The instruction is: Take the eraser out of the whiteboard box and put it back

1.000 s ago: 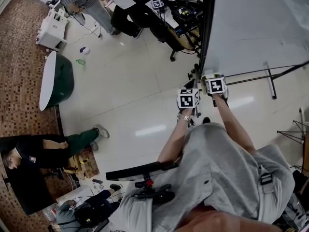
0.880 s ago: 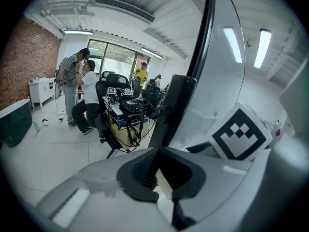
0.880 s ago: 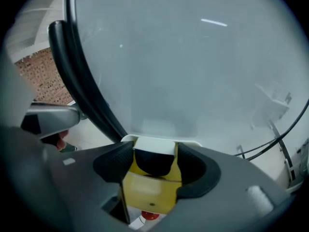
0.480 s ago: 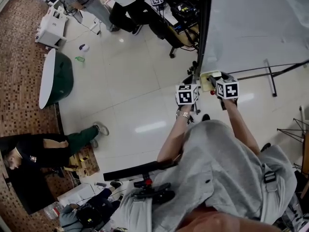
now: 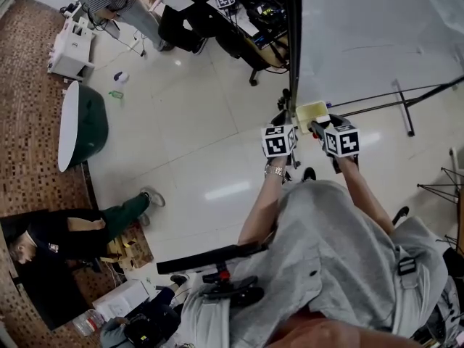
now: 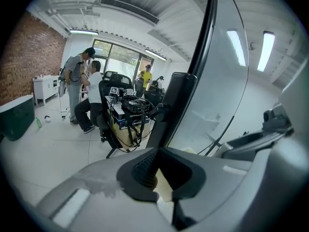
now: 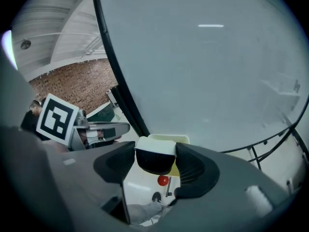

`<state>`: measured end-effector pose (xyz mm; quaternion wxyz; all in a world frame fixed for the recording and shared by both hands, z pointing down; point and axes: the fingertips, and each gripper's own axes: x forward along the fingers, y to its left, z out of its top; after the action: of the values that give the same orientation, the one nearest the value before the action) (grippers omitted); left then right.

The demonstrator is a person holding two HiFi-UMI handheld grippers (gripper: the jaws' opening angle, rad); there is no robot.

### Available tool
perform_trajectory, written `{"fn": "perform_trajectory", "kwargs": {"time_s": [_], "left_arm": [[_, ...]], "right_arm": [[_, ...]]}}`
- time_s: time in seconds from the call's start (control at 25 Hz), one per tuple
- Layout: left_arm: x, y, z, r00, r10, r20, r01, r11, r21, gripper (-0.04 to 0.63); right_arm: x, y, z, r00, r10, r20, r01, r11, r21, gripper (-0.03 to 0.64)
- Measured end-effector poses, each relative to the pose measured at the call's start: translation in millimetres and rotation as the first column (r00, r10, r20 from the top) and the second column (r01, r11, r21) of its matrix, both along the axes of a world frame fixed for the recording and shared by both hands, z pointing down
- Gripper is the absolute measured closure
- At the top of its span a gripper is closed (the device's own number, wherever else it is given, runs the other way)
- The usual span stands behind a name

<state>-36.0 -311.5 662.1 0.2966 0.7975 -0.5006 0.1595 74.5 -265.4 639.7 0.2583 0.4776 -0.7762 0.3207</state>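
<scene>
Left gripper view, whiteboard box [image 6: 164, 191] edge pinched, right gripper view, eraser [image 7: 155, 158] clamped

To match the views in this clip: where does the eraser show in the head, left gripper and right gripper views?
Head view: too small to make out, at the right hand-held gripper tips.
Left gripper view: not in it.
Right gripper view: eraser low centre, held between the jaws.
Shared landmark: the whiteboard's black edge.
</scene>
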Motion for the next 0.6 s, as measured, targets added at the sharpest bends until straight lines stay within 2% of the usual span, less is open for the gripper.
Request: {"fn": "perform_trajectory", "kwargs": {"time_s": [0.32, 0.48, 0.6], "left_arm": [[6, 6, 5, 1.0, 0.01, 0.008, -0.01, 1.0, -0.011, 0.594], [10, 8, 5, 1.0, 0.012, 0.015, -0.012, 1.0, -0.005, 0.594], [11, 9, 6, 1.0, 0.01, 0.018, -0.01, 1.0, -0.006, 0.594]], "right_arm": [[5, -11, 87, 0.992, 0.054, -0.11, -0.06, 0.997, -0.045, 0.344], [-16, -10, 97, 0.996, 0.009, -0.089, -0.014, 0.998, -0.061, 0.338], [-20, -5, 91, 0.997, -0.018, -0.075, 0.012, 0.997, -0.081, 0.286]]}}
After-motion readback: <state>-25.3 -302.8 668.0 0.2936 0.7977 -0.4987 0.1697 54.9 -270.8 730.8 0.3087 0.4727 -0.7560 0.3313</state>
